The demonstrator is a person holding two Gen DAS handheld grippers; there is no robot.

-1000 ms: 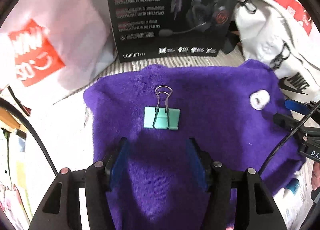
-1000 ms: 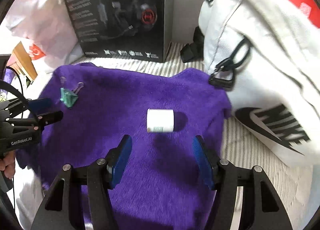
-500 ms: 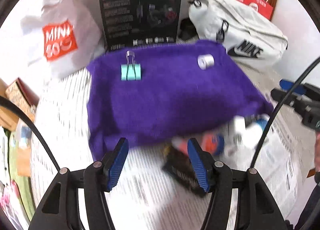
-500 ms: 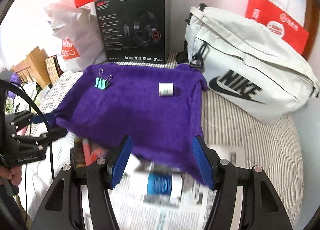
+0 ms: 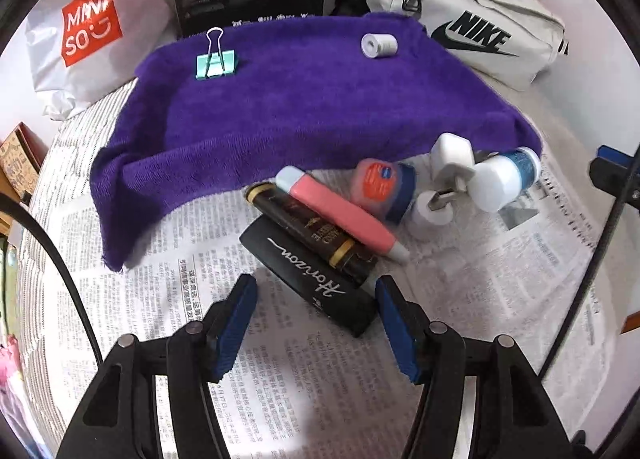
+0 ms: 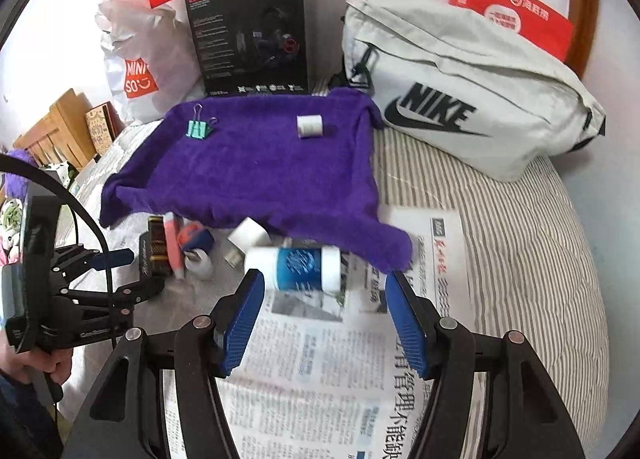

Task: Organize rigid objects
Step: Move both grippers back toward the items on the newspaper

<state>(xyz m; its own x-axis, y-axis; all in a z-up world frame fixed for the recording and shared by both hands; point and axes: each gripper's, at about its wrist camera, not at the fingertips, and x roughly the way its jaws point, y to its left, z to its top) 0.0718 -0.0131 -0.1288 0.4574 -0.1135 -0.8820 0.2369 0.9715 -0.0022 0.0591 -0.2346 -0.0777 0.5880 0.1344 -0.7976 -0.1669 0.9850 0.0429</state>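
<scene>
A purple towel [image 5: 300,99] carries a teal binder clip [image 5: 216,61] and a small white roll [image 5: 379,45]. On the newspaper in front of it lies a pile: a black case [image 5: 308,279], a brown tube [image 5: 312,235], a pink tube [image 5: 340,215], a red-and-blue jar [image 5: 382,187], a white charger [image 5: 452,157] and a blue-and-white bottle [image 5: 504,179]. My left gripper [image 5: 316,291] hovers over the near end of the black case, its jaws opening and gripping nothing. My right gripper [image 6: 325,287] is open just short of the bottle [image 6: 298,265].
A grey Nike bag [image 6: 460,99] lies at the back right. A black headset box [image 6: 250,35] and a white Miniso bag [image 6: 136,71] stand behind the towel. Newspaper [image 6: 320,359] covers the striped bedding [image 6: 520,259] near me. Wooden furniture [image 6: 56,127] stands at the left.
Both grippers have pulled back from the towel to the pile on the newspaper. The binder clip and the white roll stay where they were on the towel.
</scene>
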